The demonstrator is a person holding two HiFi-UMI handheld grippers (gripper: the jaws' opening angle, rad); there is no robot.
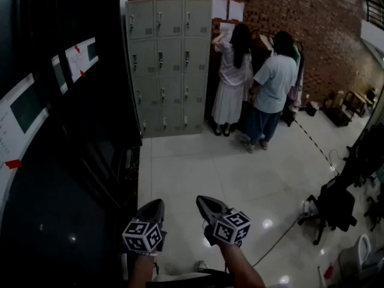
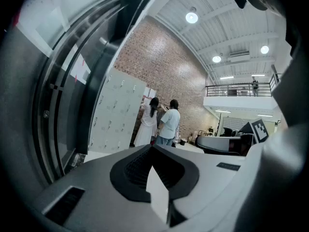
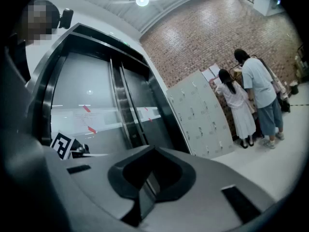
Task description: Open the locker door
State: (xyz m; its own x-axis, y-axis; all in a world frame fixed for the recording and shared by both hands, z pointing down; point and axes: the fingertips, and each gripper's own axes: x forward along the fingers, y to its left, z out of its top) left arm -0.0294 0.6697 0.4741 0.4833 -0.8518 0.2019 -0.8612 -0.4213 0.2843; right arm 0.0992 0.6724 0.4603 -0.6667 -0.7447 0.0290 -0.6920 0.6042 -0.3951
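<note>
A grey bank of lockers point(image 1: 170, 65) stands against the brick wall at the far end of the tiled floor, with all its small doors shut. It also shows in the left gripper view as the lockers point(image 2: 116, 112) and in the right gripper view as the lockers point(image 3: 200, 115). My left gripper point(image 1: 155, 207) and right gripper point(image 1: 207, 201) are held side by side low in the head view, far short of the lockers. Both point toward them. The left gripper point(image 2: 152, 147) and the right gripper point(image 3: 152, 150) have their jaws closed together with nothing between them.
Two people point(image 1: 252, 80) stand just right of the lockers, facing the wall. A dark glass wall with doors point(image 1: 60, 131) runs along my left. A black office chair point(image 1: 333, 206) and a floor cable point(image 1: 282, 233) lie to the right. Pale floor tiles point(image 1: 198, 167) stretch ahead.
</note>
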